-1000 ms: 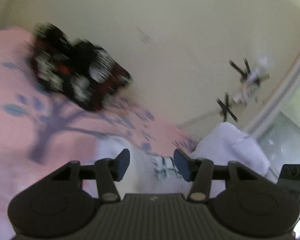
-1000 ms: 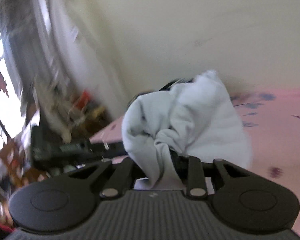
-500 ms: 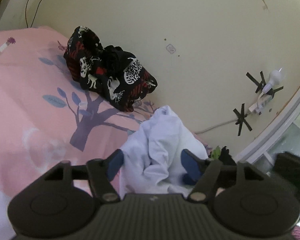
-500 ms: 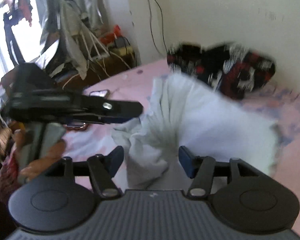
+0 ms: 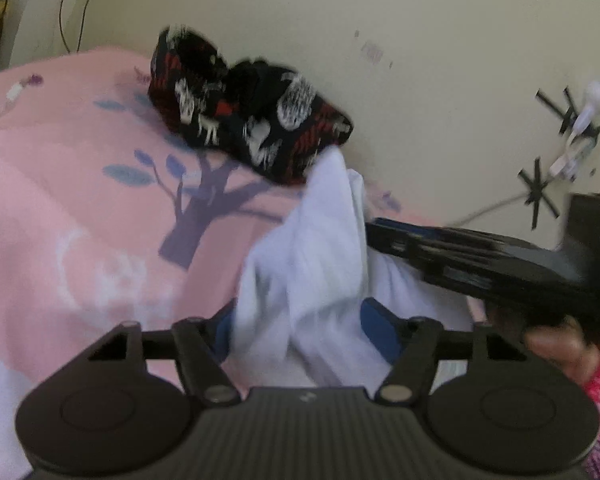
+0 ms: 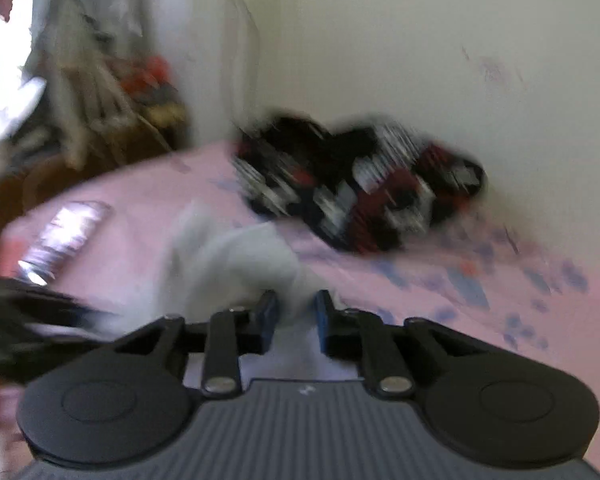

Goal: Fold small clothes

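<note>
Right tongs [image 6: 294, 316] pinch a bunched fold of the white garment [image 6: 236, 264], while the left tongs [image 5: 300, 328] are closing with the same cloth between their pads. It hangs over the pink bedsheet [image 5: 80, 208], near a black patterned bundle [image 5: 252, 120] by the wall

Motion blur smears the right wrist view: the black, red and white patterned garment [image 6: 360, 188] shows only streaks, and the clutter in the far corner [image 6: 112, 92] cannot be identified. The white garment [image 5: 312, 264] covers the left gripper's left pad [image 5: 222, 332] (only a blue edge shows). The picture's edge cuts off the person's hand [image 5: 560, 348].
</note>
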Motion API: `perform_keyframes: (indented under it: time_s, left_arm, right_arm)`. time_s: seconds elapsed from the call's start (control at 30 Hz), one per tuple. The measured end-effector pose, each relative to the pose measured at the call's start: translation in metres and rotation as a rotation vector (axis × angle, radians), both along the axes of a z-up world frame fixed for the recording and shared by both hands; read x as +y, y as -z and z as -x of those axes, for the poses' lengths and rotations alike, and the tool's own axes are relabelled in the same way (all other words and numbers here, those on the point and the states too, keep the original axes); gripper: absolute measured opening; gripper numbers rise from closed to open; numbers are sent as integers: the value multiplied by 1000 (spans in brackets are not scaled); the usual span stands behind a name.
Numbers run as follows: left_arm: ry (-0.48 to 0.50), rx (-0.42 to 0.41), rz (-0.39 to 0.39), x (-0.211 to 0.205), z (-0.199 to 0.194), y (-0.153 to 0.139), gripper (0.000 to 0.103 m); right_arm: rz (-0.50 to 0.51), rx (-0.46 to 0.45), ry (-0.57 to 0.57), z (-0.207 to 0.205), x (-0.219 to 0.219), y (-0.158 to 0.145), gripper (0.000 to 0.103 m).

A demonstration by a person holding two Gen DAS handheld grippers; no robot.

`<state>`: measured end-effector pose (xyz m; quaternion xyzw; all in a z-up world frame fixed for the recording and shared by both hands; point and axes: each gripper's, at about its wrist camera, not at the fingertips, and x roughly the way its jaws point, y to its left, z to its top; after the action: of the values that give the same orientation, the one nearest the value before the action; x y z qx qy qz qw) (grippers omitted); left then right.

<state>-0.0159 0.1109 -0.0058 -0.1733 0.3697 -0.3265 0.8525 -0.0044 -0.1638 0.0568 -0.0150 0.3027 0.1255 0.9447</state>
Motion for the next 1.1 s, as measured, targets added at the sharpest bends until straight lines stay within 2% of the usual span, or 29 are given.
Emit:
perform_keyframes:
  time_s: [0.1, 0.17, 0.27, 0.3, 0.33, 0.4, 0.43, 0.57, 0.67, 0.73, 0.77, 0.8, 0.83, 0.87, 0.9, 0.93, 0.97, 1.0, 1.03, 1.07, 1.1]
  left_arm:
    - [8, 23, -3, -4, 0, 6, 61]
    - [14, 16, -11, -4, 0, 5, 62]
    - [-1, -19, -35, 5, 2, -5, 63]
    - [-23, -52, -43, 14, 5, -12, 65]
    - [-42, -80, -38, 22, 7, -19, 67]
    - [-86, -150, -12, 39, 16, -38, 81]
    - [-99, -185, -18, 41, 21, -47, 83]
    - [-58, -295, -139, 11, 30, -64, 85]
    - [-6, -285, -216, -20, 21, -55, 85]
    - [20, -229, -261, -39, 6, -42, 77]
    - [28, -197, -274, -44, 1, -37, 55]
    - [45, -152, -276, -47, -6, -32, 43]
    - [49, -124, -263, -47, -10, -30, 41]
    - [57, -100, -228, -41, -12, -30, 31]
    - [81, -58, -161, -32, -15, -32, 22]
    - [116, -2, -62, -21, -19, -32, 17]
    - [188, 90, 101, -7, -25, -30, 12]
    - [226, 155, 219, 3, -29, -26, 12]
    - [226, 167, 257, 9, -31, -25, 13]
    - [193, 153, 226, 11, -30, -25, 13]
    - [128, 113, 121, 9, -29, -24, 15]
  right_arm:
    - [-185, 51, 64, -10, -31, 10, 2]
    - [-232, 46, 69, -2, -40, 7, 3]
    - [-237, -16, 80, 27, -46, -5, 24]
    - [-238, -50, 84, 40, -49, -9, 43]
    - [-233, -93, 98, 56, -52, -14, 49]
    - [-222, -150, 129, 78, -61, -18, 49]
    - [-225, -166, 150, 88, -66, -17, 49]
    - [-297, -153, 233, 111, -92, -5, 54]
    - [-399, -104, 247, 120, -107, 9, 57]
    - [-476, -48, 234, 119, -113, 20, 58]
    - [-511, -16, 221, 119, -115, 27, 59]
    - [-533, 6, 210, 120, -114, 31, 59]
    - [-548, 25, 200, 120, -114, 36, 59]
    - [-557, 33, 194, 121, -112, 39, 60]
    - [-562, 33, 190, 122, -112, 42, 60]
    - [-570, 31, 185, 123, -112, 43, 61]
    - [-586, 30, 179, 124, -113, 45, 61]
    - [-601, 32, 176, 123, -114, 47, 61]
    - [-618, 35, 175, 122, -116, 49, 62]
    - [-631, 37, 175, 121, -117, 51, 62]
    - [-641, 39, 175, 121, -117, 53, 63]
